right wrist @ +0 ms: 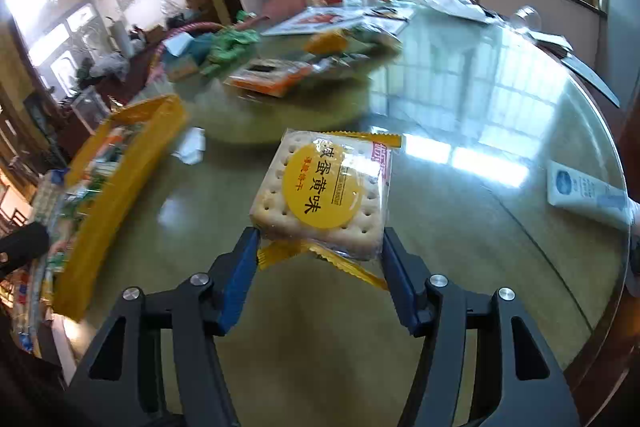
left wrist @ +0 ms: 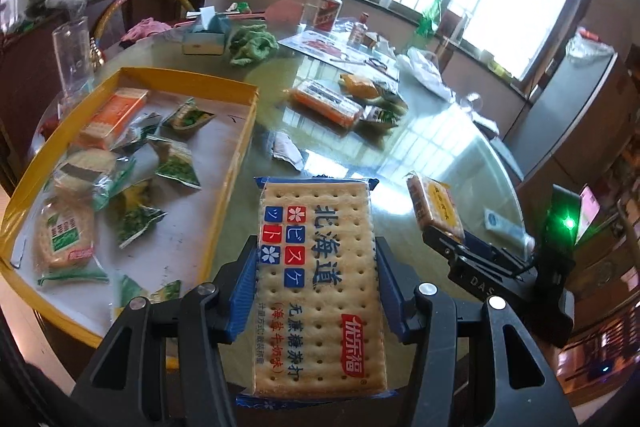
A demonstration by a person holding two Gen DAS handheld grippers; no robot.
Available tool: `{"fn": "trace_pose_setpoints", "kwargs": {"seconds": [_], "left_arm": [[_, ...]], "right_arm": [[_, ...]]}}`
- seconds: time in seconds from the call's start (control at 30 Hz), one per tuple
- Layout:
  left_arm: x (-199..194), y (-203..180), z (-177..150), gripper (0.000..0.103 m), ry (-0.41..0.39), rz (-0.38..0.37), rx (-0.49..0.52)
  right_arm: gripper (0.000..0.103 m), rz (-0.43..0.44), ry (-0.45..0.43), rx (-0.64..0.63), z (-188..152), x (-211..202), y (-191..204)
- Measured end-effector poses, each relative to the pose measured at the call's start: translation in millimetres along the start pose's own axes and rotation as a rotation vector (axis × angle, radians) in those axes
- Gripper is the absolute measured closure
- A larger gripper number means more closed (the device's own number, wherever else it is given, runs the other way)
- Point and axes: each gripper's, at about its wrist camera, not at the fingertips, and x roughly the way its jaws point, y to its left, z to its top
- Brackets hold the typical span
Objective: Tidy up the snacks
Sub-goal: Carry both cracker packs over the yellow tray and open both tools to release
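Observation:
My left gripper (left wrist: 316,259) is shut on a long blue-edged cracker pack (left wrist: 318,267) and holds it above the glass table, just right of the yellow tray (left wrist: 240,131). The tray holds several snack packs (left wrist: 116,115). My right gripper (right wrist: 320,247) is shut on a square cracker pack with a yellow round label (right wrist: 324,195), held above the table. The right gripper with that pack also shows in the left wrist view (left wrist: 438,211). More snack packs (left wrist: 332,103) lie in a pile at the table's middle; they also show in the right wrist view (right wrist: 276,75).
A crumpled white wrapper (left wrist: 286,151) lies beside the tray. A green cloth (left wrist: 252,45), a tissue box (left wrist: 204,39), bottles (left wrist: 328,11) and papers stand at the table's far side. A white tube (right wrist: 584,195) lies near the right rim. A glass (left wrist: 74,55) stands behind the tray.

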Motion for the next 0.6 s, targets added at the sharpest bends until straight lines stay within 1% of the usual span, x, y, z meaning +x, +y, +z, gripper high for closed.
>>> {"fn": "trace_pose_setpoints", "kwargs": {"seconds": [0.17,0.27,0.4,0.47,0.6], "left_arm": [[-23,21,11,0.049,-0.052,0.013,-0.048],[-37,38,18,0.049,-0.086,0.041,-0.08],[-48,66,23,0.049,-0.117,0.099,-0.128],[-50,81,24,0.049,-0.121,0.128,-0.153],[-50,111,24,0.049,-0.128,0.177,-0.203]], "right_arm": [[0.042,0.081,-0.069,-0.037,8,-22,33],[0.042,0.162,-0.09,-0.061,14,-30,55],[0.042,0.259,-0.093,-0.123,24,-31,98],[0.042,0.309,-0.077,-0.151,28,-26,121],[0.042,0.368,-0.059,-0.202,34,-10,163]]}}
